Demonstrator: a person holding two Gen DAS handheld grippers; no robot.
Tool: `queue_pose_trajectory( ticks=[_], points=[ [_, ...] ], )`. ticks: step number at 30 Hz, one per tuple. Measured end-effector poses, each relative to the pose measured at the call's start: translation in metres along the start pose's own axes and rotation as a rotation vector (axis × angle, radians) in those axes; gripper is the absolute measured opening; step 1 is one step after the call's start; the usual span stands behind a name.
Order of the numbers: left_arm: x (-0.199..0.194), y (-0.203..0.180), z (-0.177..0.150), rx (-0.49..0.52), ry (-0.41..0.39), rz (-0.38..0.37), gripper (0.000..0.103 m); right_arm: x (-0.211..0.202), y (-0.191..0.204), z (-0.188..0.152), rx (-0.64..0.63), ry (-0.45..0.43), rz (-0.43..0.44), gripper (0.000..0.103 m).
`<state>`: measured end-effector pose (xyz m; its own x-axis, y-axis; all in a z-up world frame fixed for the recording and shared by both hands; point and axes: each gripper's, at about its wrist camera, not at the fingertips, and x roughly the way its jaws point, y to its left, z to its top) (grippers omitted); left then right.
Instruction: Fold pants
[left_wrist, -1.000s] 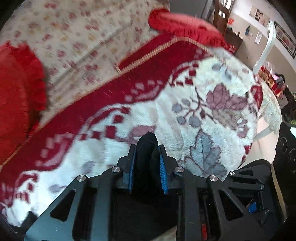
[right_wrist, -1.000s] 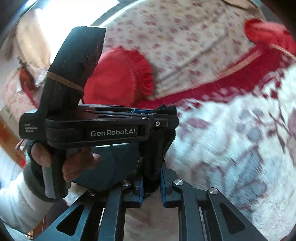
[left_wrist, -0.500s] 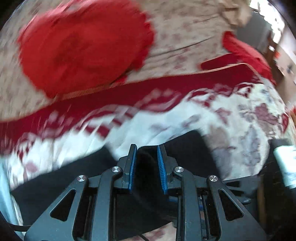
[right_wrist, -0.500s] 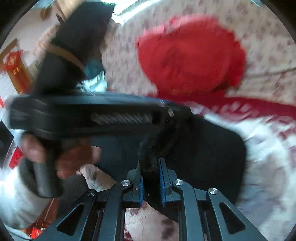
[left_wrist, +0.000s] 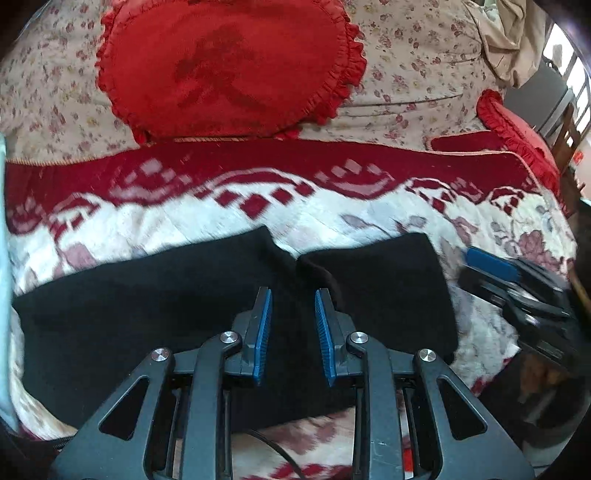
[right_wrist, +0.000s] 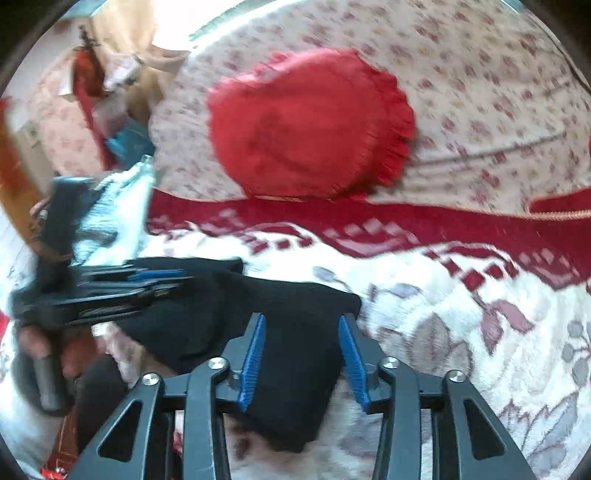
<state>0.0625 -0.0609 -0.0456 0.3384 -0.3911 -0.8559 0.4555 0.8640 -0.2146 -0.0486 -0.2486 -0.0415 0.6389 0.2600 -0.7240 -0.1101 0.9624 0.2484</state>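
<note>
Left wrist view: the black pants (left_wrist: 155, 314) lie flat on the red-and-cream patterned blanket (left_wrist: 332, 206) that covers the sofa seat, near its front edge. They show as two dark slabs side by side, a wide one reaching toward the left edge of the blanket and a shorter one (left_wrist: 388, 291) to the right, meeting in a notch at the far side. The cloth is plain, matte and mostly smooth. The left hand-held gripper (left_wrist: 291, 325) points forward low over the middle of the pants, its blue-padded fingers (left_wrist: 263, 328) spread apart with nothing between them but the cloth lying beneath. The right hand-held gripper (left_wrist: 517, 284) shows blurred at the right edge of the blanket, just beside the shorter slab. A round red frilled cushion (left_wrist: 229, 66) leans on the floral back of the sofa (left_wrist: 424, 66)

Right wrist view: the frame is blurred. The pants (right_wrist: 288, 332) lie on the blanket (right_wrist: 461, 325), their right corner rounded and falling between the fingers. The right hand-held gripper (right_wrist: 303, 354) hovers level over that end, blue pads (right_wrist: 253, 358) wide apart, gripping nothing. At the left, the left hand-held gripper (right_wrist: 140, 284) lies sideways over the far end of the pants, held in a gloved hand (right_wrist: 40, 354); whether it touches the cloth cannot be told. The red cushion (right_wrist: 306, 122) rests against the sofa back
</note>
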Motion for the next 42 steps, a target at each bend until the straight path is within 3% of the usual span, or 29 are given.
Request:
queue_pose_trajectory(
  ticks=[2, 7, 10, 15, 21, 29, 36, 42],
  points=[
    [0.005, -0.007, -0.005, -0.008, 0.013, -0.014, 0.022, 0.01, -0.004, 0.0, 0.003, 0.01, -0.006, 0.032],
    [0.031, -0.019, -0.014, 0.012, 0.046, 0.093, 0.023, 0.054, 0.001, 0.007, -0.082, 0.083, -0.131, 0.028],
    [0.035, -0.016, -0.014, -0.012, 0.034, 0.091, 0.024, 0.067, -0.008, 0.014, -0.078, 0.096, -0.123, 0.028],
    [0.033, -0.012, -0.017, -0.03, 0.024, 0.086, 0.028, 0.039, -0.003, 0.015, -0.063, 0.091, -0.101, 0.028],
    [0.031, -0.013, -0.02, -0.042, 0.011, 0.093, 0.029, 0.01, 0.02, -0.012, -0.102, 0.097, -0.061, 0.028],
    [0.03, -0.015, -0.024, -0.05, -0.004, 0.102, 0.029, 0.027, 0.024, -0.043, -0.107, 0.163, -0.091, 0.028],
    [0.021, -0.011, -0.029, -0.06, -0.004, 0.106, 0.029, 0.007, 0.039, -0.025, -0.14, 0.125, -0.09, 0.028],
    [0.015, -0.005, -0.036, -0.082, 0.002, 0.104, 0.029, 0.016, 0.042, -0.013, -0.103, 0.129, -0.108, 0.028]
  ],
)
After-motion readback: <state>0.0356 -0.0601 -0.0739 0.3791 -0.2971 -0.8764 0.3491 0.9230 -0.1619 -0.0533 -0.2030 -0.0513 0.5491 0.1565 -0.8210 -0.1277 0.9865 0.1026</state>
